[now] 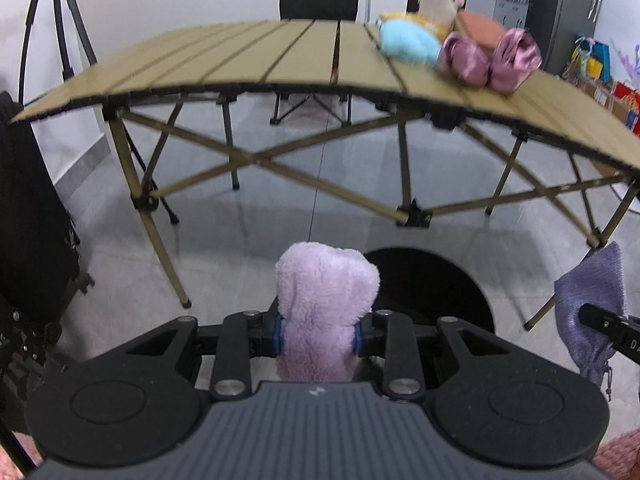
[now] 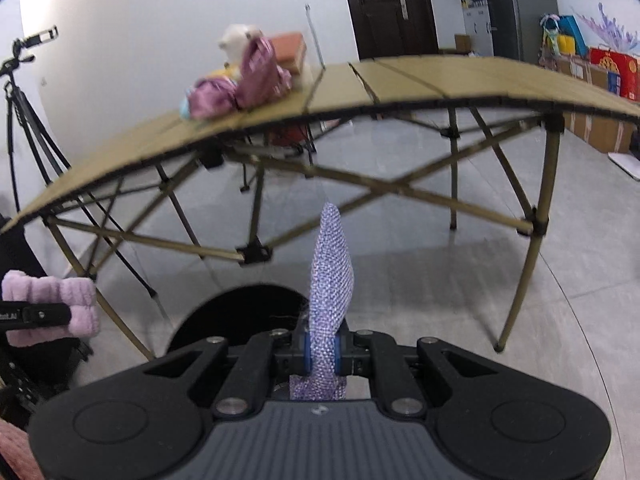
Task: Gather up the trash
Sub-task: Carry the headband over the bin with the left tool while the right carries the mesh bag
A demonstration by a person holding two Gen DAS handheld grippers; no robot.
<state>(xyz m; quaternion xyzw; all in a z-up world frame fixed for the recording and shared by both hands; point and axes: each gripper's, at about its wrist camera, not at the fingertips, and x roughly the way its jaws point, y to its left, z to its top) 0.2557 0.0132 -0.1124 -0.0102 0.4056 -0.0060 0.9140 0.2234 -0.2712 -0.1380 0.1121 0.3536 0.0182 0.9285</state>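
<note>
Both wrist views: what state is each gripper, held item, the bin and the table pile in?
Left gripper: shut on the fluffy cloth, above the floor.
Right gripper: shut on the knit pouch, pouch upright.
Bin: black, open-topped, on the floor below both grippers.
Table: standing, unfolded.
Pile: soft items resting on the table, untouched.

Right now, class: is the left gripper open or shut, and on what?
Shut. The left gripper has both blue pads pressed into a fluffy pink cloth that bulges out above them.
</note>
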